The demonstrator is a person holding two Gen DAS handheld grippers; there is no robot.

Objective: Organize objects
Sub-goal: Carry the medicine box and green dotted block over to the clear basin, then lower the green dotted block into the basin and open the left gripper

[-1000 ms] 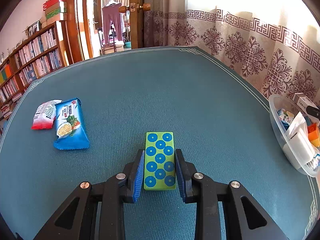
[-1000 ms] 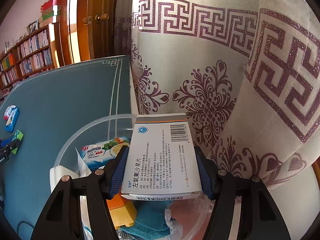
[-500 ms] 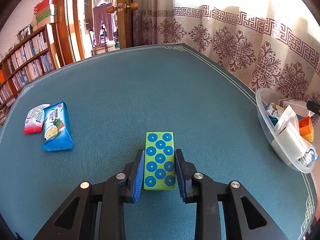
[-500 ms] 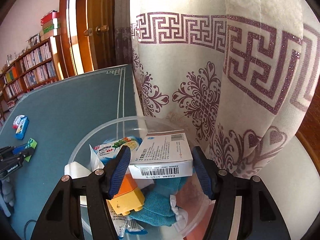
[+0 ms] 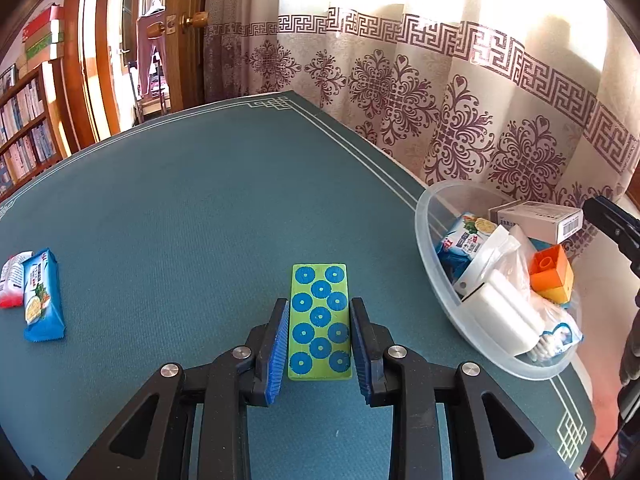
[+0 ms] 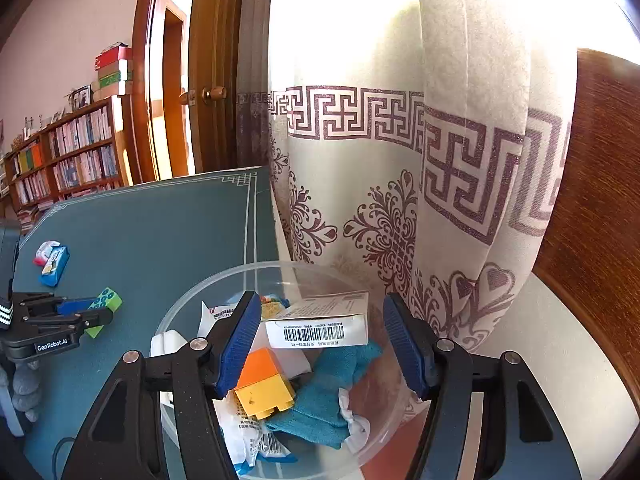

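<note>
My left gripper [image 5: 319, 305] is shut on a green block with blue dots [image 5: 320, 320] and holds it just above the teal table, left of a clear plastic bowl [image 5: 425, 216]. The right wrist view shows the same gripper [image 6: 96, 312] and block [image 6: 107, 300] at the left. My right gripper [image 6: 322, 298] stands open over the bowl [image 6: 192, 298], its pads clear of the white medicine box [image 6: 320, 324]. That box lies loose on top of the bowl's contents. One right finger [image 5: 612, 222] shows at the edge of the left wrist view.
The bowl also holds an orange and yellow brick [image 6: 264, 384], a teal cloth [image 6: 328, 396], a white sponge [image 5: 500, 316] and snack packets. A blue packet [image 5: 40, 296] and a red and white one [image 5: 10, 280] lie at the table's left. A curtain hangs right behind the bowl.
The right gripper let the medicine box go into the bowl and drew back from it. The left gripper carried the green block to the right, nearer the bowl.
</note>
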